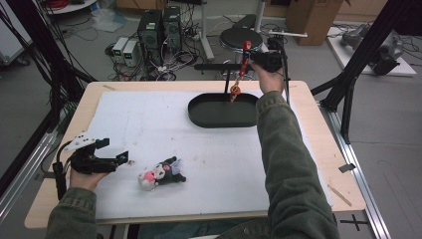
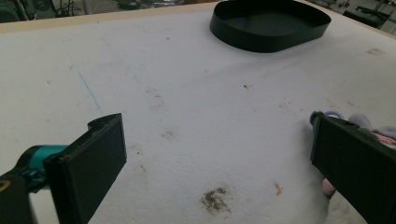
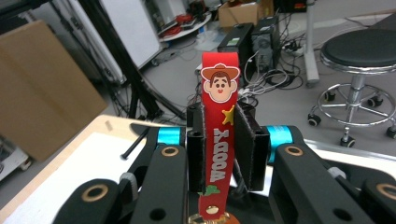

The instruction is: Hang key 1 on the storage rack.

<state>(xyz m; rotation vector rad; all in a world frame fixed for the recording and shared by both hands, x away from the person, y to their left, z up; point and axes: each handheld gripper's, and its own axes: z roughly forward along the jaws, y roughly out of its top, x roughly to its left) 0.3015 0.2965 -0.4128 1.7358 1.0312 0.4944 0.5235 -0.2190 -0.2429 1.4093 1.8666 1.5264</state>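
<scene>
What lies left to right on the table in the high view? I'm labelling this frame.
Left gripper → plush toy → black tray → red strap, held over the tray by the right gripper.

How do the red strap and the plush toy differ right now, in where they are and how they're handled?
The red strap is clamped upright in the right gripper and hangs above the black tray; the plush toy lies on the white mat, untouched. The strap is flat, thin and red; the toy is stuffed, black, white and pink. The left gripper stands open beside the toy. Both show cartoon characters.
</scene>
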